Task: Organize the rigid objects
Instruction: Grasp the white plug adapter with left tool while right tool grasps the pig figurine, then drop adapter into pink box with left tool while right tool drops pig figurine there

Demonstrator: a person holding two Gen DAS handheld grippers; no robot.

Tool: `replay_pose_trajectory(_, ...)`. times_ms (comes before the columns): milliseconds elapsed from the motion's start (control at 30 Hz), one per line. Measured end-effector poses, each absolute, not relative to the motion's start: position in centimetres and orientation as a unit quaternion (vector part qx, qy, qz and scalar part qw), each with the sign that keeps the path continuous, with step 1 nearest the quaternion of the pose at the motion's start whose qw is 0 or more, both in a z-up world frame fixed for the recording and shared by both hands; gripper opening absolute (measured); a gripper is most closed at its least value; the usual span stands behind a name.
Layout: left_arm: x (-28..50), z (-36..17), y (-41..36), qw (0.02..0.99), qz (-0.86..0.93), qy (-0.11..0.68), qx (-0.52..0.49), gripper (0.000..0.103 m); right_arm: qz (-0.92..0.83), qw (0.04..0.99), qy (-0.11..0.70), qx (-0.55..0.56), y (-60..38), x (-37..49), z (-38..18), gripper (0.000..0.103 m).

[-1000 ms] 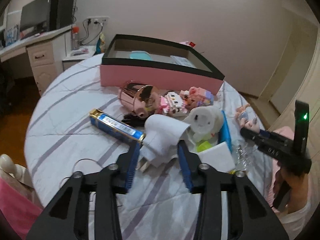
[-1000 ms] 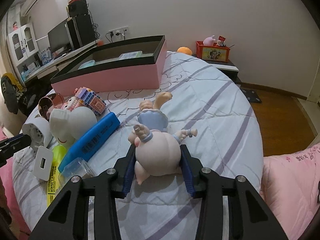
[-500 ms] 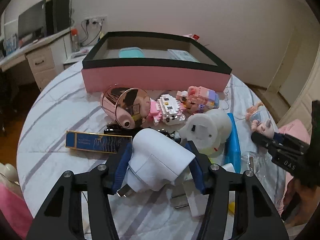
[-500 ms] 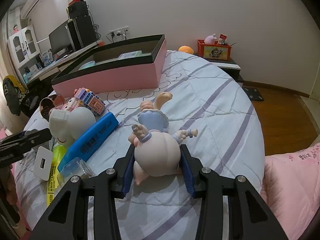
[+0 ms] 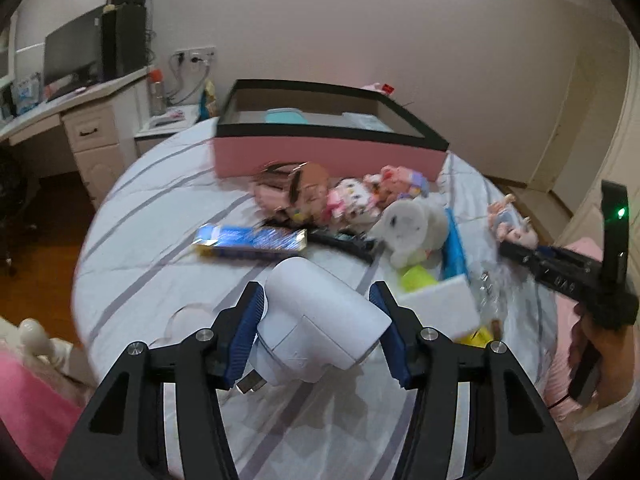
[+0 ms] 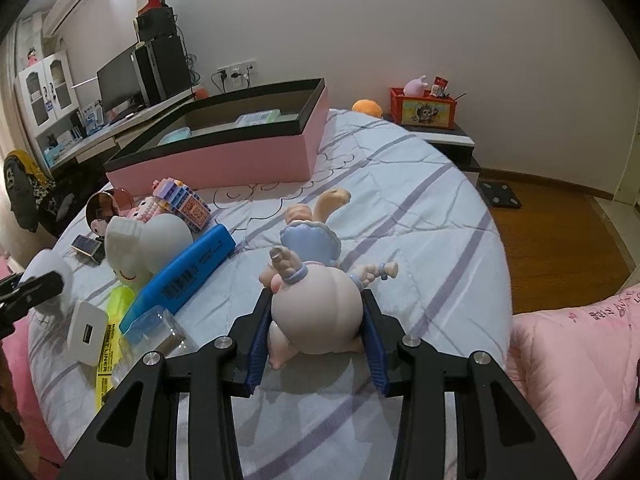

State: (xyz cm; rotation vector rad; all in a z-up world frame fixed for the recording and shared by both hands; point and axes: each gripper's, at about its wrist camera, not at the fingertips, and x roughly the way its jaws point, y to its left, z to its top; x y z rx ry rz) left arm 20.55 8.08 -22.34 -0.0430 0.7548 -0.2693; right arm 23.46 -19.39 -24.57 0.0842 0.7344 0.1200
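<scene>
Two grippers are each holding one item over the striped bedspread (image 6: 420, 216). Starting at the left, the left gripper (image 5: 320, 330) is clamping a white plug adapter (image 5: 320, 320) between its blue pads, jaws at a middling spread set by the adapter's body, with the metal prongs poking out below on the left. Ahead of it the clutter is lying in a row: a blue and gold box (image 5: 250, 238), a shiny rose-gold cup (image 5: 294, 190), block figures (image 5: 372, 192), a white rounded toy (image 5: 414, 226). Behind them the pink storage box (image 5: 328, 154) is sitting open, already containing a few flat items. Further right, the right gripper (image 6: 316, 328) is gripping a pale doll (image 6: 316, 304) by its rounded head, jaws fairly narrow, the body and legs trailing forward onto the cover.

The adapter's smooth, curved shell is probably offering little purchase, so it may be twisting or slipping out during the carry to the box. The doll's dragging limbs could be snagging on the quilt and levering the head free.
</scene>
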Motion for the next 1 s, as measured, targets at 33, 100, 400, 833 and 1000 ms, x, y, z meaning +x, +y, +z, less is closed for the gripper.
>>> replay_pose_trajectory(33,20.2,-22.5,8.5,0.920,-0.127,0.370,-0.018,0.056,0.058,0.931,0.359,0.039,-19.3,23.3,-24.5,0.042)
replay_pose_trajectory(100,20.2,-22.9,9.2,0.921,-0.110,0.373,-0.018,0.056,0.061,0.929,0.363,0.038,-19.2,23.0,-24.5,0.042)
replay_pose_trajectory(400,22.1,-25.3,9.6,0.919,-0.100,0.381,-0.026,0.052,0.050,0.928,0.366,0.040,-19.0,22.9,-25.1,0.042)
replay_pose_trajectory(833,23.3,-23.5,8.7,0.924,-0.114,0.365,-0.018,0.051,0.052,0.930,0.360,0.048,-19.2,24.5,-25.1,0.045)
replay_pose_trajectory(1000,24.2,-21.6,8.2,0.929,-0.126,0.348,-0.013,0.051,0.054,0.935,0.348,0.049,-19.2,24.5,-24.1,0.045)
